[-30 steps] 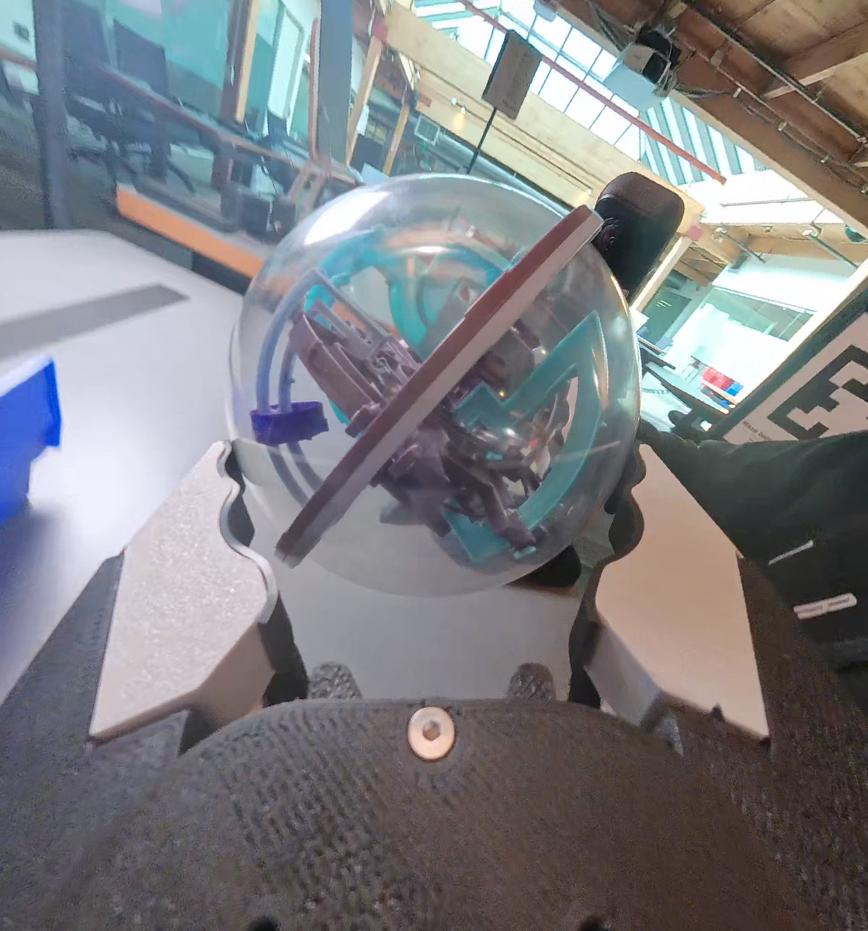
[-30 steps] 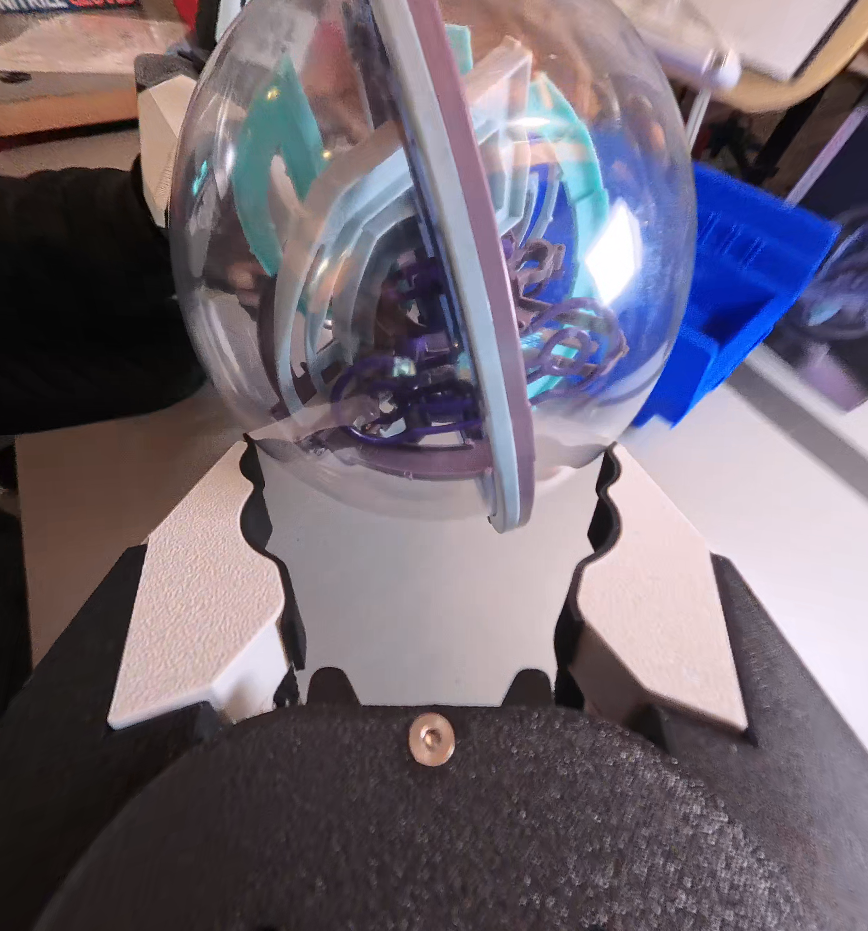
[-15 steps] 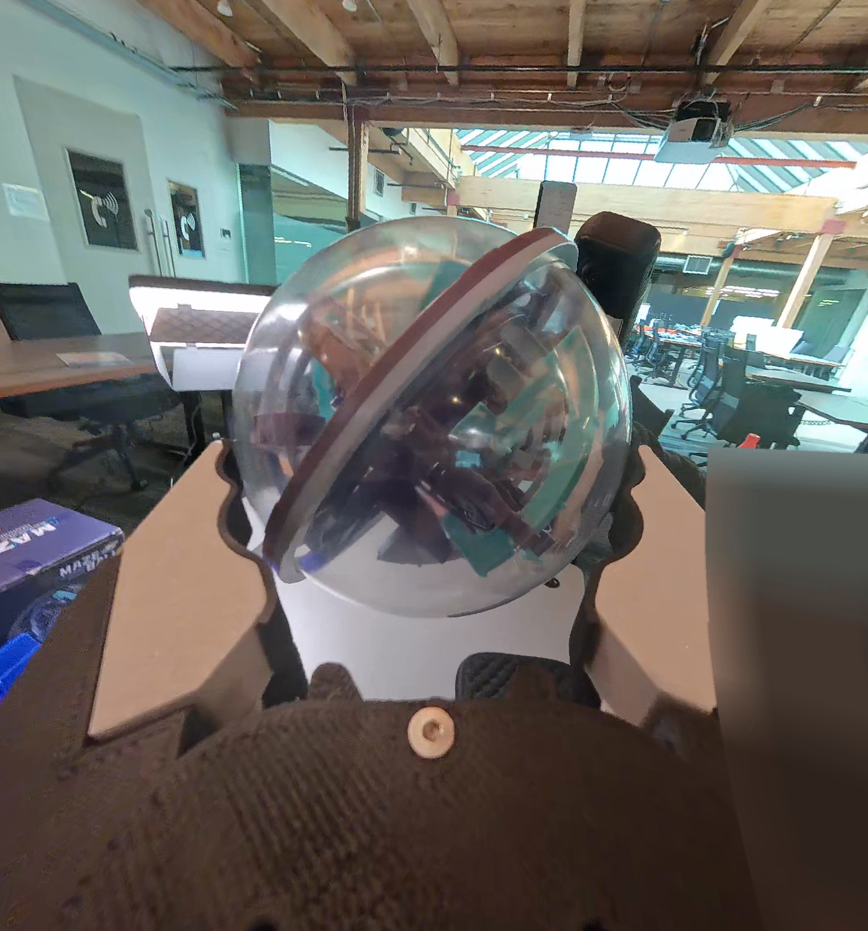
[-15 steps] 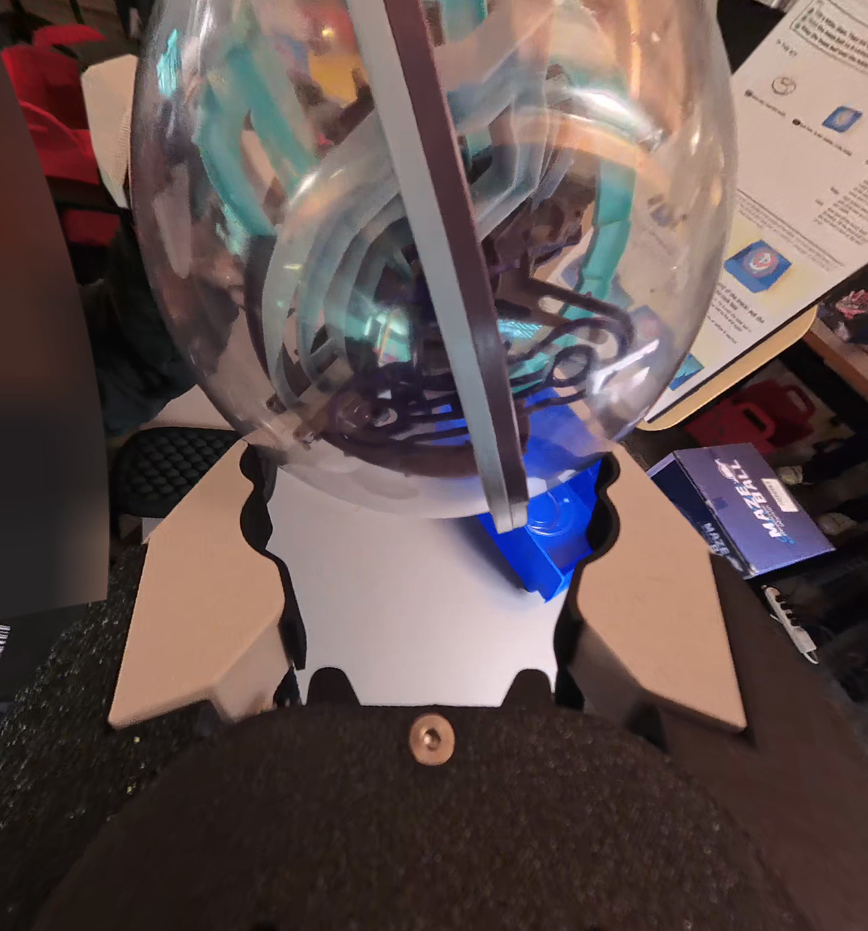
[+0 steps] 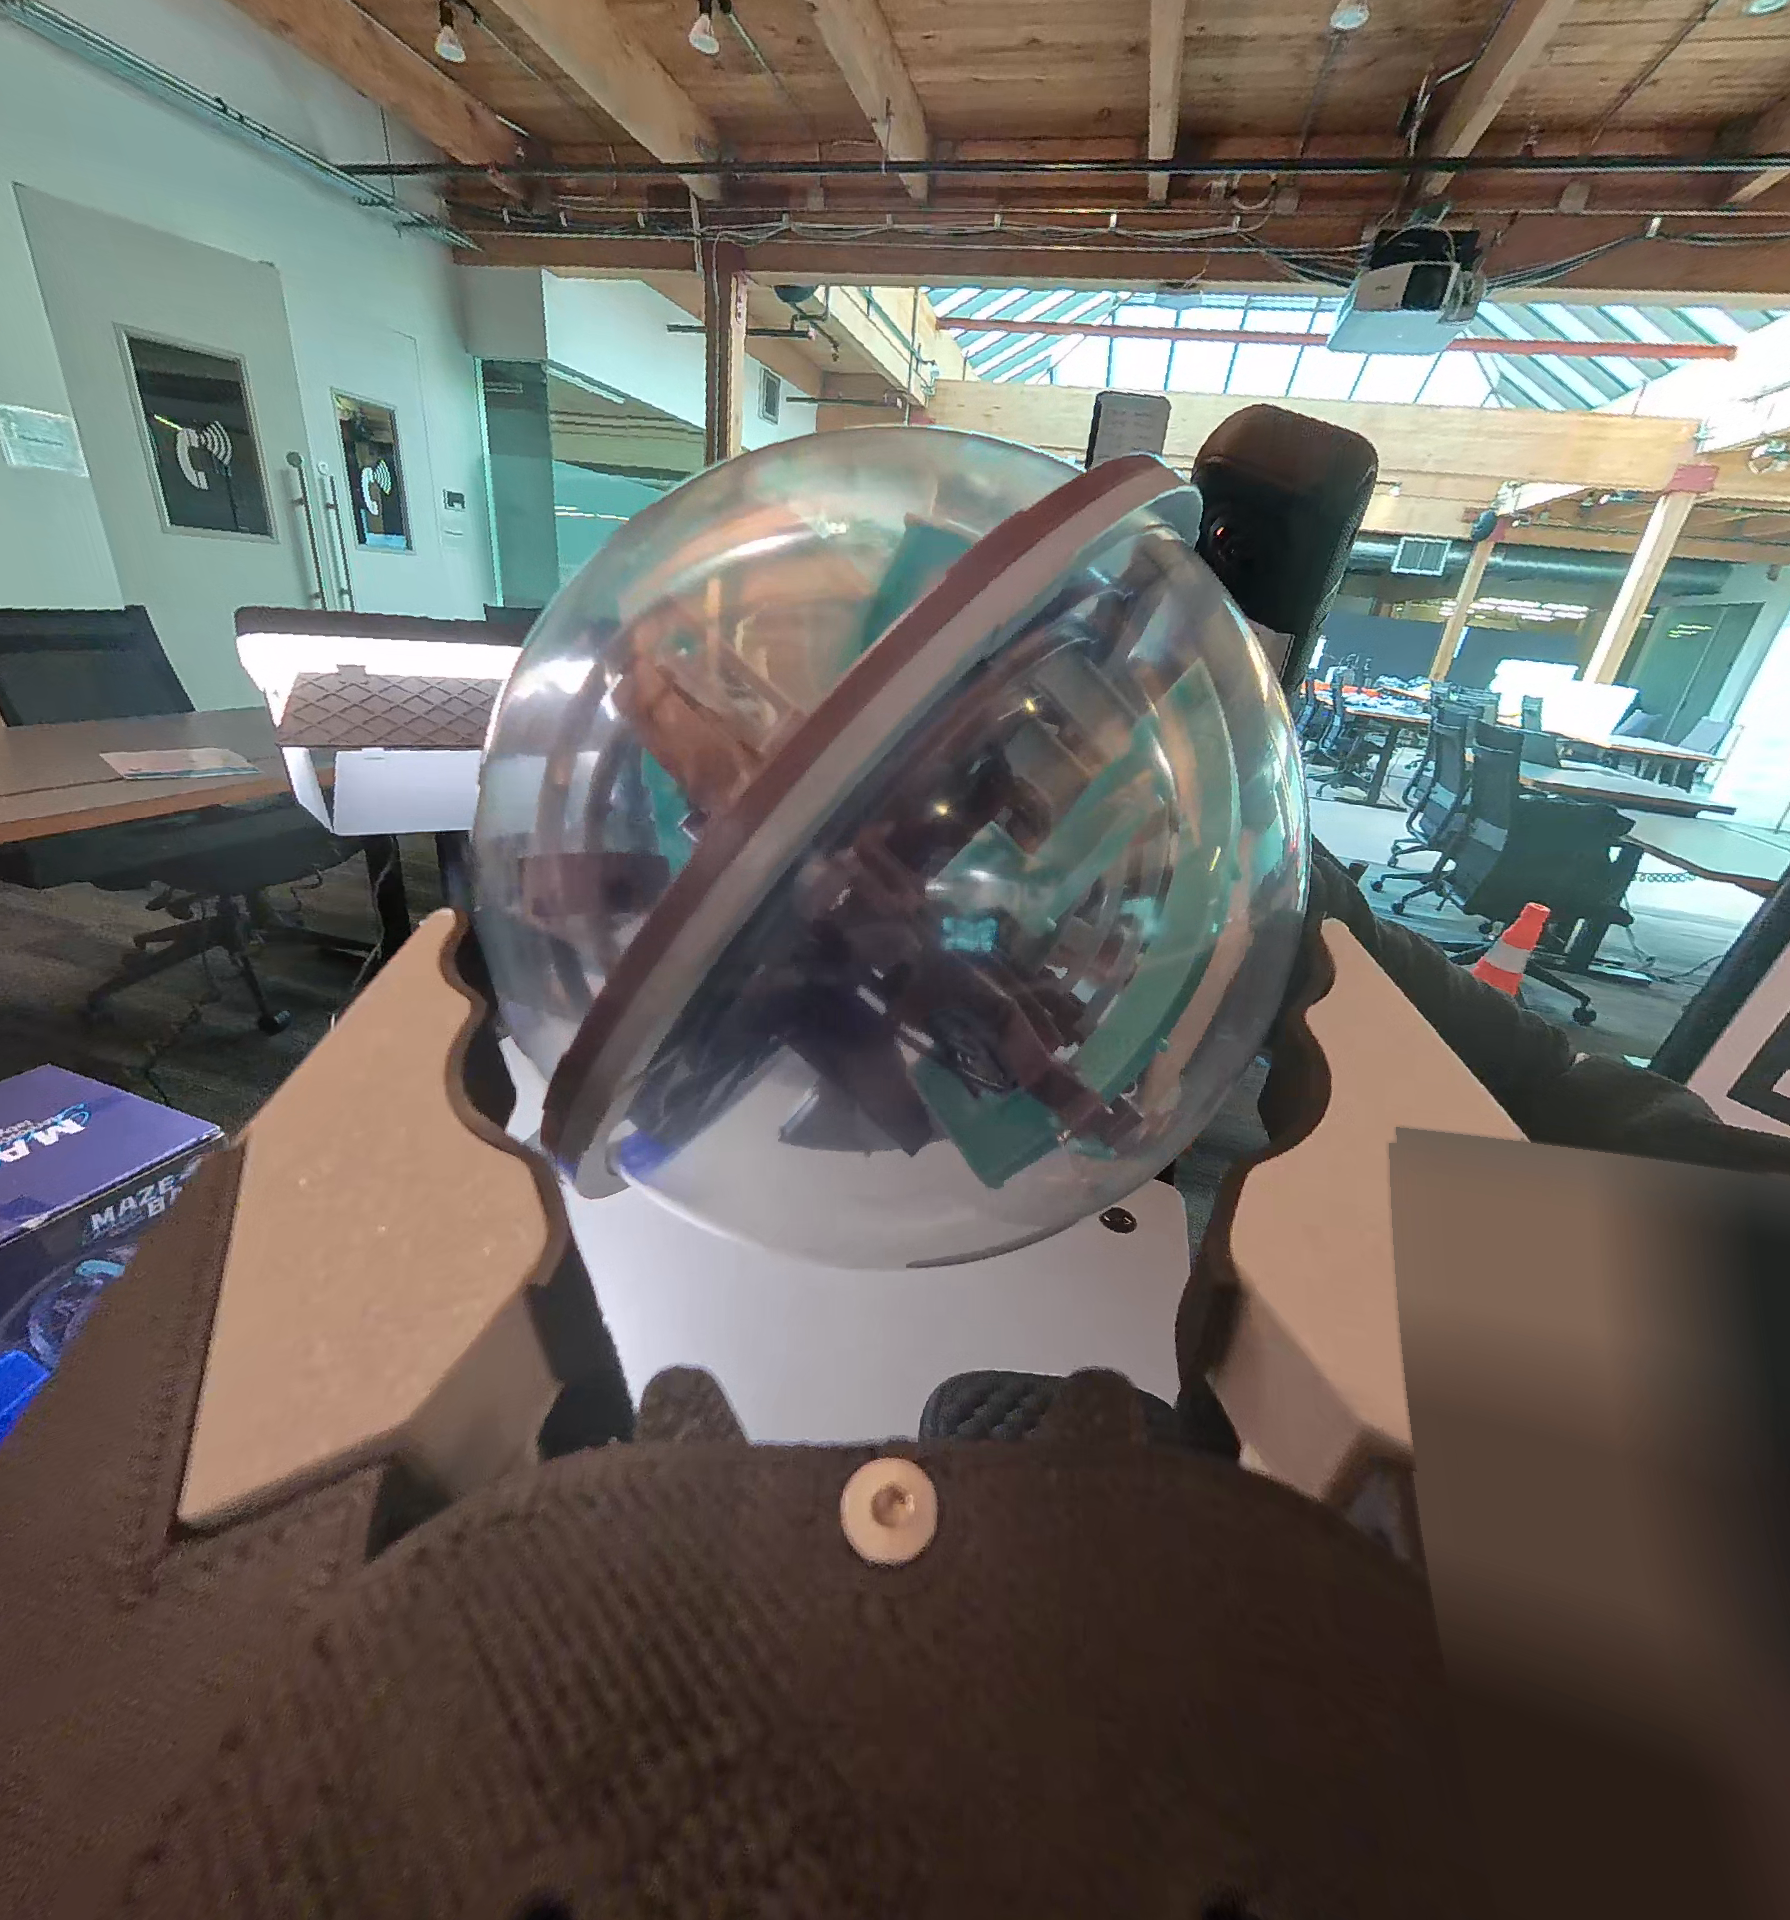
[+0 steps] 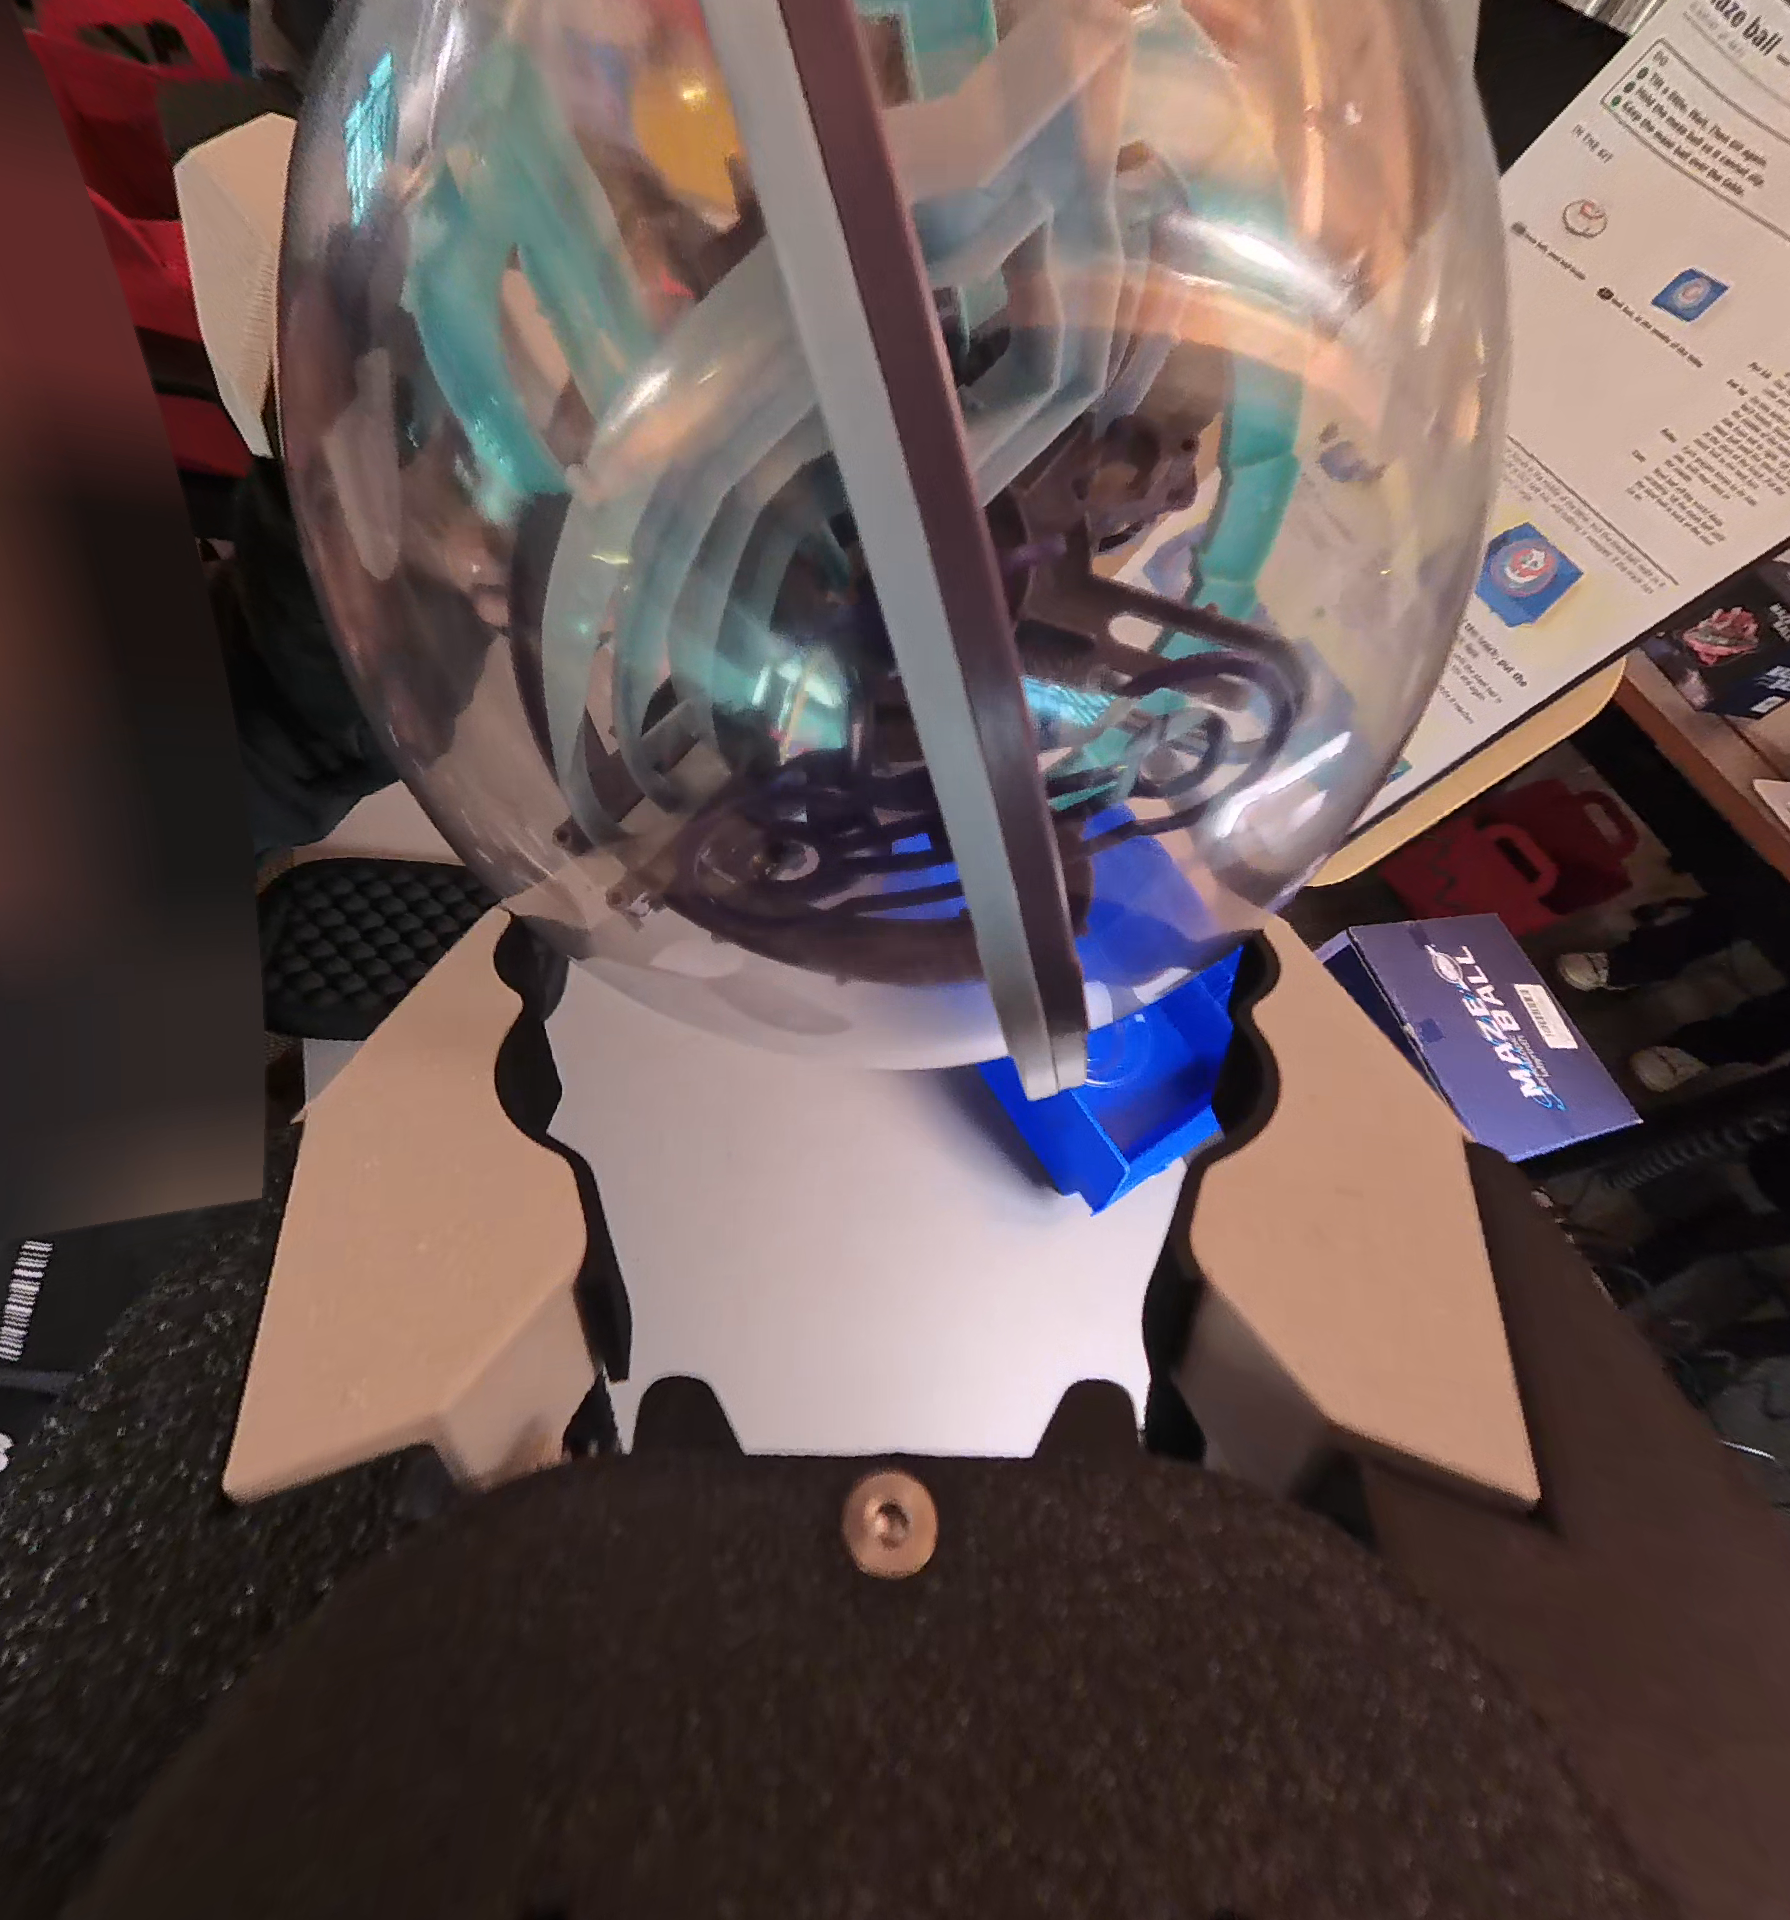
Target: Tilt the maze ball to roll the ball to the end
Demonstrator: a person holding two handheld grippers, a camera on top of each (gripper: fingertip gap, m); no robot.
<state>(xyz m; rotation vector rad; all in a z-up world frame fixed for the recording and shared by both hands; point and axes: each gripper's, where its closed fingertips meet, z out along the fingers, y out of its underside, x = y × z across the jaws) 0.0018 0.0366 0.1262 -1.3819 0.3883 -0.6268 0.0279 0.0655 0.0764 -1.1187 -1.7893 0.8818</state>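
Above the white desk (image 6: 849, 1247), the clear maze ball (image 5: 891, 852) sits lifted between my two tools, its grey seam ring tilted steeply. My left tool (image 5: 891, 935) is spread wide and clamped on the sphere's flanks; my right tool (image 6: 886, 997) grips it at its lower sides. A blue bin (image 6: 1130, 1112) lies on the desk beneath, a dark blue box (image 6: 1483, 1049) beside it. The small ball inside seems lost among teal and purple tracks.
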